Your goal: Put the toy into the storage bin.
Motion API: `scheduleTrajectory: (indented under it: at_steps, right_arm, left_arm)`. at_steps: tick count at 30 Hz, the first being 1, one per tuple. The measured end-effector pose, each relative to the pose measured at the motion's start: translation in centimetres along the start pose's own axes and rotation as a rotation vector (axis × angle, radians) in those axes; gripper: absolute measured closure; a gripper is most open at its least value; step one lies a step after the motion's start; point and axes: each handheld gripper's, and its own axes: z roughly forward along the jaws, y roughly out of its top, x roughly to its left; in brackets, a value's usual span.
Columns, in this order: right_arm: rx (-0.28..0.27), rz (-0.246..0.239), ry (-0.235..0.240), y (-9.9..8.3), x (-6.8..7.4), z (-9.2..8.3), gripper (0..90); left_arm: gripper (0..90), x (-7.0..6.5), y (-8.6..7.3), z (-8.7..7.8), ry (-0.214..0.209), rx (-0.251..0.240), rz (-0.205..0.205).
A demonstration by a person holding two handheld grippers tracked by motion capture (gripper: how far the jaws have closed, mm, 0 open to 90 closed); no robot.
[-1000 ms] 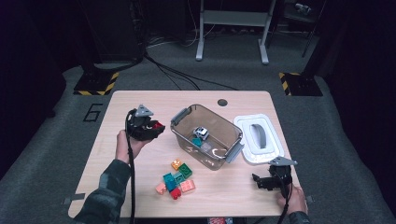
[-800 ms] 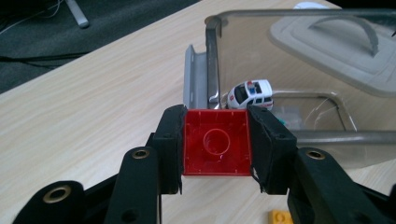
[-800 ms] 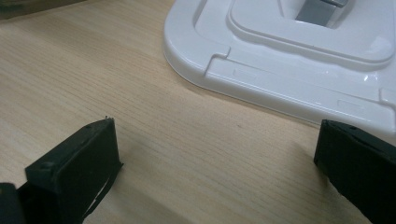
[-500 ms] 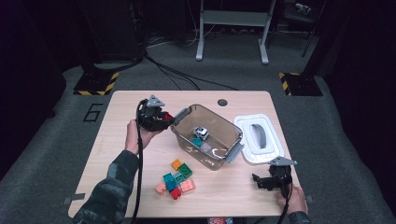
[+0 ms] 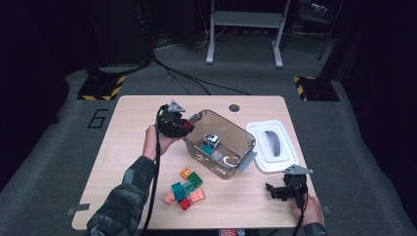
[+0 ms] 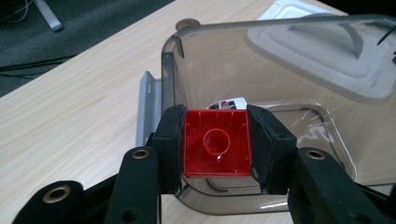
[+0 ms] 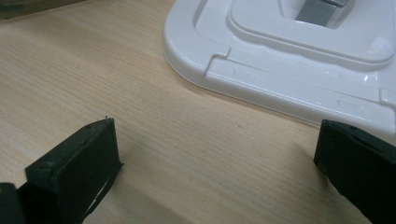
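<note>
On the pale wooden table (image 5: 123,162), which stands on grey carpet in a dark room, the left gripper (image 6: 215,154) clamps a red square plastic brick (image 6: 216,142) at the near rim of the clear plastic box (image 6: 289,84), while the right gripper (image 7: 215,163) rests wide open and empty, just before the white plastic lid (image 7: 299,51).

L sleeve (image 5: 123,196): camo green | claws (image 6: 215,149): black, brass screw eyelets | cables: black

A lab or recording studio is showing itself here: a light wooden table (image 5: 133,147) is standing on grey carpet amid dark surroundings, with black cables (image 5: 187,78) trailing across the floor, yellow-and-black hazard-striped bases (image 5: 101,89) flanking it, and a grey metal stand (image 5: 243,29) behind.
</note>
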Motion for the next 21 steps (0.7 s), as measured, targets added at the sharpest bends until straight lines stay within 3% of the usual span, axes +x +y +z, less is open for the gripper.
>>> scheduleTrajectory:
  at_steps: [9,21]
  right_arm:
    - [0.001,0.002,0.000,0.0,0.0,0.0,0.0]
    - [0.001,0.002,0.000,0.0,0.0,0.0,0.0]
  left_arm:
    - [59.1,-0.4,-0.6,1.5,-0.005,0.060,0.017]
    - [57.6,-0.5,-0.9,1.5,-0.014,0.099,0.010]
